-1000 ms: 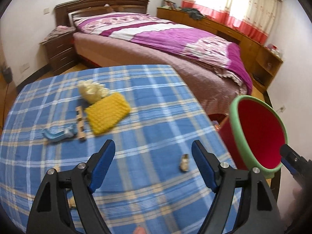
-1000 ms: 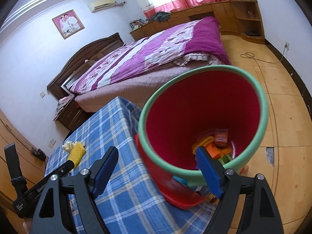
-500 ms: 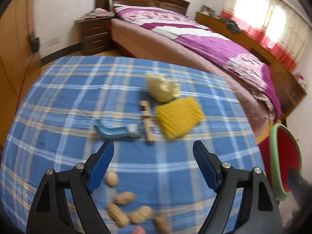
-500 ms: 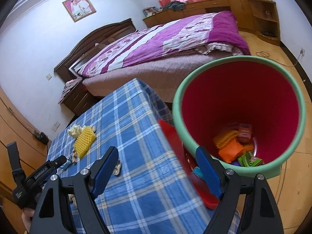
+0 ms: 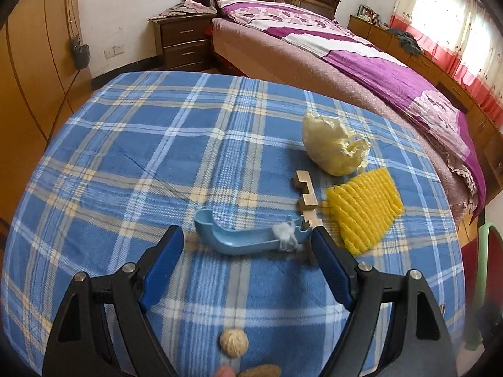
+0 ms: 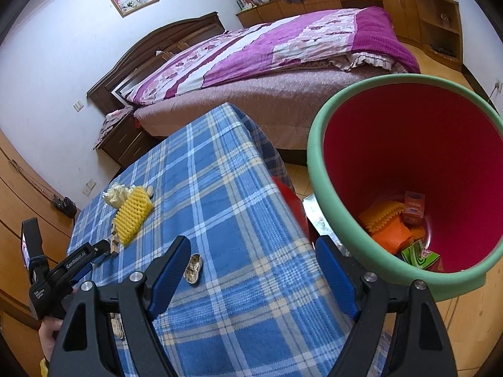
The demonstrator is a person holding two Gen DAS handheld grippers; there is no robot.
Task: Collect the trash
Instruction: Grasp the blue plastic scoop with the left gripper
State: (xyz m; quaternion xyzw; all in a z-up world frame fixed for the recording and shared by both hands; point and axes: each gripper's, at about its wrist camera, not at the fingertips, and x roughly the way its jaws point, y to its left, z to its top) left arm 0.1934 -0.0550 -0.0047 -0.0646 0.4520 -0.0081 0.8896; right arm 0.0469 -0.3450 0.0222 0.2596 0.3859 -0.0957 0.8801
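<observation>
Both grippers I hold tilted down over the bench, jaws wide, empty. Left gripper [image 5: 248,251] has the blue scoop [image 5: 242,238] just ahead; right gripper [image 6: 251,264] has the bin [image 6: 317,169] at its right.

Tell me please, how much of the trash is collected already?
Done: the bin already holds foam and wrappers. In hand: nothing; the left gripper and right gripper are open and empty. Left on the table: yellow bag, yellow foam net, blue scoop, wooden piece, peanut shells.
</observation>
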